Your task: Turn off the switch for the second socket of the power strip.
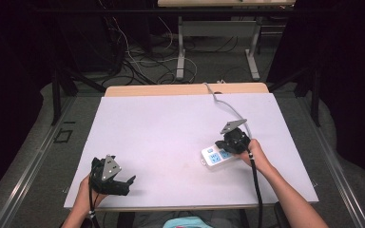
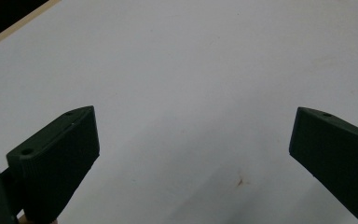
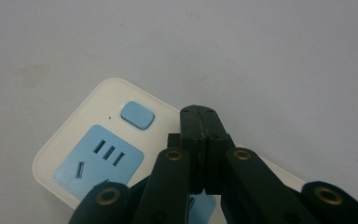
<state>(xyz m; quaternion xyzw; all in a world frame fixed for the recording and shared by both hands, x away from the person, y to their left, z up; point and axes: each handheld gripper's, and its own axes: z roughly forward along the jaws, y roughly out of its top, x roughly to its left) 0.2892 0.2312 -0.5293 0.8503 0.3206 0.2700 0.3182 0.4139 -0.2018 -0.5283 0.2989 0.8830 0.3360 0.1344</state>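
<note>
A white power strip [image 1: 215, 156] with light blue sockets lies on the right part of the white tabletop [image 1: 166, 128]. My right gripper [image 1: 227, 144] hovers over it, jaws pressed together with nothing visible between them. In the right gripper view the shut tips [image 3: 198, 114] sit above the power strip [image 3: 93, 140], beside its blue button [image 3: 137, 114]; whether they touch it I cannot tell. My left gripper [image 1: 127, 185] rests near the front left edge. Its fingers [image 2: 65, 149] are spread wide over the bare tabletop [image 2: 191, 70].
A grey cord [image 1: 228, 108] runs from the strip toward the table's far edge. A small brown stain [image 2: 239, 182] marks the surface near the left gripper. Beyond the table stand a desk frame [image 1: 180, 52] and tangled floor cables [image 1: 138, 66].
</note>
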